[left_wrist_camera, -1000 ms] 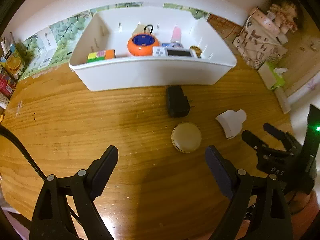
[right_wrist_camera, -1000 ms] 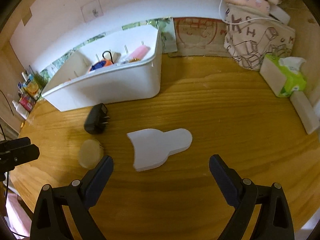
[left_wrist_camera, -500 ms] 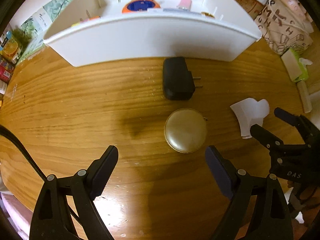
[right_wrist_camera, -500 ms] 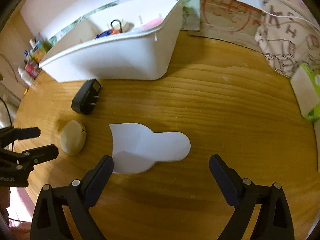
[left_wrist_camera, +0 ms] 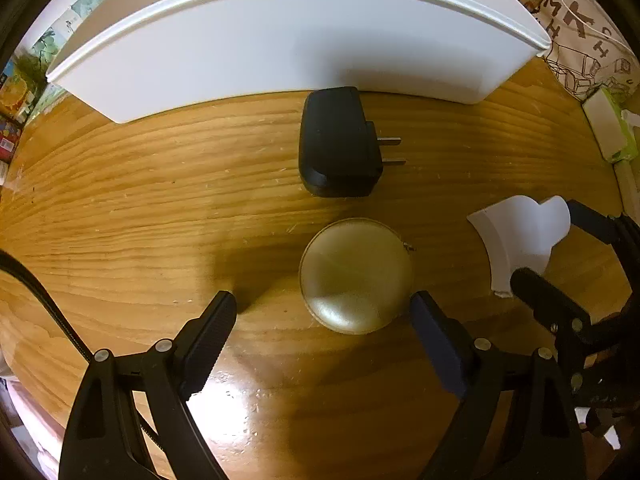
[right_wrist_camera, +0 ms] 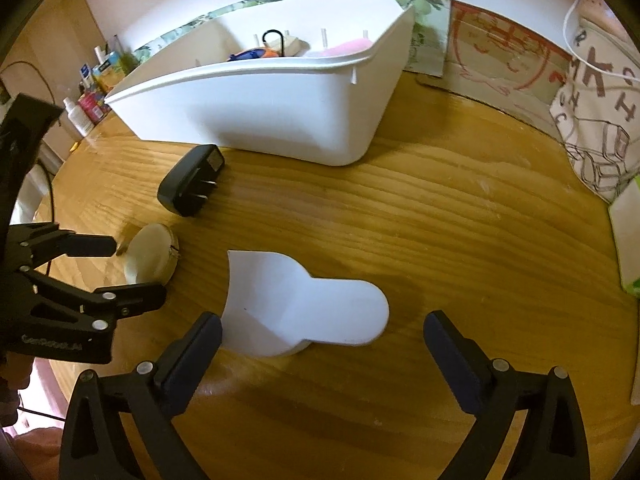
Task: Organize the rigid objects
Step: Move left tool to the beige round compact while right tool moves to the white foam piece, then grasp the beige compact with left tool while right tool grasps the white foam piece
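A round beige case lies on the wooden table, between the fingers of my left gripper. That gripper is open and points straight down; its right finger sits close to the case's edge. Beyond the case a black plug adapter rests in front of the white bin. My right gripper straddles a white scoop; its jaws are opening and the pads stand clear of the scoop. The right wrist view also shows the left gripper around the case, with the adapter nearby.
The bin holds an orange and blue object and a pink item. A printed cloth bag and a green tissue pack stand at the right. Bottles and cartons crowd the far left edge.
My left gripper has sunk toward the table and now straddles the round case. My right gripper has rolled and come closer to the white scoop, its jaws slightly wider.
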Demonstrator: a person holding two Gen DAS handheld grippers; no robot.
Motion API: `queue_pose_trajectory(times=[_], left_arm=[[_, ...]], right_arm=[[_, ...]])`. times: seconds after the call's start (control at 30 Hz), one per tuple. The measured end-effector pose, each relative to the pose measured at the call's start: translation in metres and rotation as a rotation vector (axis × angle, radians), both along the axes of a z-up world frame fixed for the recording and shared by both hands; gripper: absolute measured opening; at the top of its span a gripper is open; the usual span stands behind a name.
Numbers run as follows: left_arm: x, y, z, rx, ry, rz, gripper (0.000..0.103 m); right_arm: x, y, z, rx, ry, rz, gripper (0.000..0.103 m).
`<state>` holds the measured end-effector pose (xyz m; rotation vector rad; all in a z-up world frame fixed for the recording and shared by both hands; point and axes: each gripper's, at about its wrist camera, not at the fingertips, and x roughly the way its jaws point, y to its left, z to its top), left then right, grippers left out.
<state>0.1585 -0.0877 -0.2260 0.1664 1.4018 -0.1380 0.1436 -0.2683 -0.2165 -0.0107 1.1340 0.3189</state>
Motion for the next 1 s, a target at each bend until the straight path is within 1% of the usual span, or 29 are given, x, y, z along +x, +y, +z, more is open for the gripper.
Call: queue_pose_trajectory(times=[0.13,0.23,0.3,0.33,0.37,0.4,0.43,0.5,0.57,0.6,0.77,1.0], left_arm=[[0.005,-0.003,-0.002,0.006,-0.004,0.006,0.087],[0.007,-0.007,-0.001,0.011,-0.014,-0.006,0.081],[0.008,-0.008,0.0,0.015,-0.021,-0.017,0.073],[0.01,-0.01,0.001,0.016,-0.024,-0.022,0.072],[0.01,-0.011,0.002,0.019,-0.027,-0.028,0.067],[0.015,-0.016,0.001,0.017,-0.031,-0.034,0.061],[0.017,-0.016,0.002,0.016,-0.032,-0.038,0.059],[0.018,-0.018,0.004,0.011,-0.039,-0.048,0.059],[0.019,-0.018,0.004,0.012,-0.036,-0.052,0.059],[0.024,-0.023,0.004,0.011,-0.035,-0.053,0.059],[0.019,-0.021,0.006,0.0,-0.033,-0.067,0.059],[0.02,-0.001,0.013,-0.053,-0.002,-0.044,0.059]], right_arm=[[0.001,0.003,-0.002,0.015,-0.004,0.025,0.101],[0.003,0.009,-0.005,-0.002,0.003,0.042,0.101],[0.003,0.013,-0.007,-0.021,0.005,0.053,0.101],[0.003,0.014,-0.006,-0.02,-0.003,0.058,0.101],[0.004,0.015,-0.005,-0.015,-0.009,0.06,0.101],[0.003,0.015,-0.005,-0.012,-0.011,0.06,0.101],[0.004,0.016,-0.006,-0.011,-0.009,0.063,0.101],[0.004,0.018,-0.006,-0.013,-0.01,0.067,0.097],[0.003,0.02,-0.005,-0.023,-0.019,0.066,0.091],[0.003,0.02,-0.004,-0.028,-0.022,0.064,0.09],[0.003,0.022,-0.005,-0.038,-0.012,0.051,0.089],[0.002,0.022,-0.004,-0.027,0.014,-0.013,0.089]])
